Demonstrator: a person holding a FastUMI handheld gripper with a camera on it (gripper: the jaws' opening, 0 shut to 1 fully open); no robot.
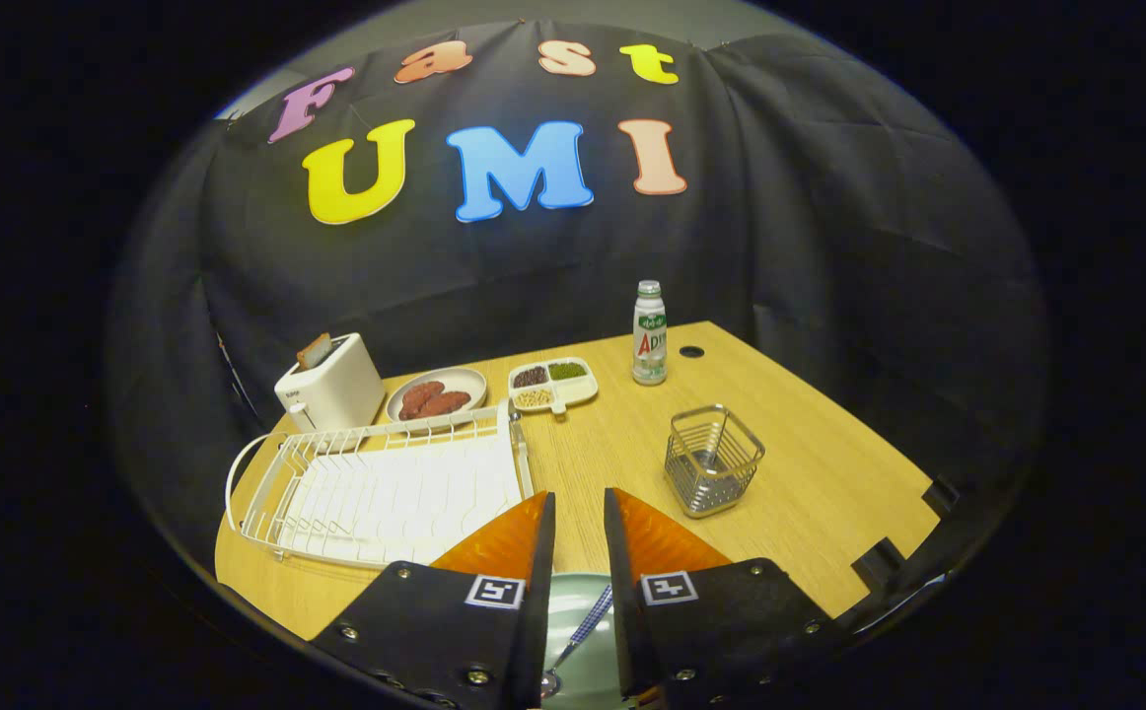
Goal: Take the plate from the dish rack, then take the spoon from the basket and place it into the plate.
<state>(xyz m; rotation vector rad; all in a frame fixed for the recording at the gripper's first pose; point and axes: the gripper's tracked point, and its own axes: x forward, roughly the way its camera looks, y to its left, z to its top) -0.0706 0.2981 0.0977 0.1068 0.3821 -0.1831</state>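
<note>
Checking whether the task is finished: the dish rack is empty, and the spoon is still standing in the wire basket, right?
Not quite. The dish rack is empty, but so is the wire basket. The gripper view shows the spoon lying in the green plate, seen between the gripper's slightly parted fingers.

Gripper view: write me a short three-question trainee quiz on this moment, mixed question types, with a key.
1. True or false: the white wire dish rack has a plate standing in it.
2. Multiple choice: the checked-handled metal spoon lies
A. in the square wire basket
B. on the pale green plate, seen through the gap between the orange fingers
C. beside the white toaster
3. Fill in: the gripper holds nothing; its fingers stand ____ above the plate.

Key: 1 false, the rack holds no plate; 2 B; 3 apart, with a narrow gap between them.
</note>
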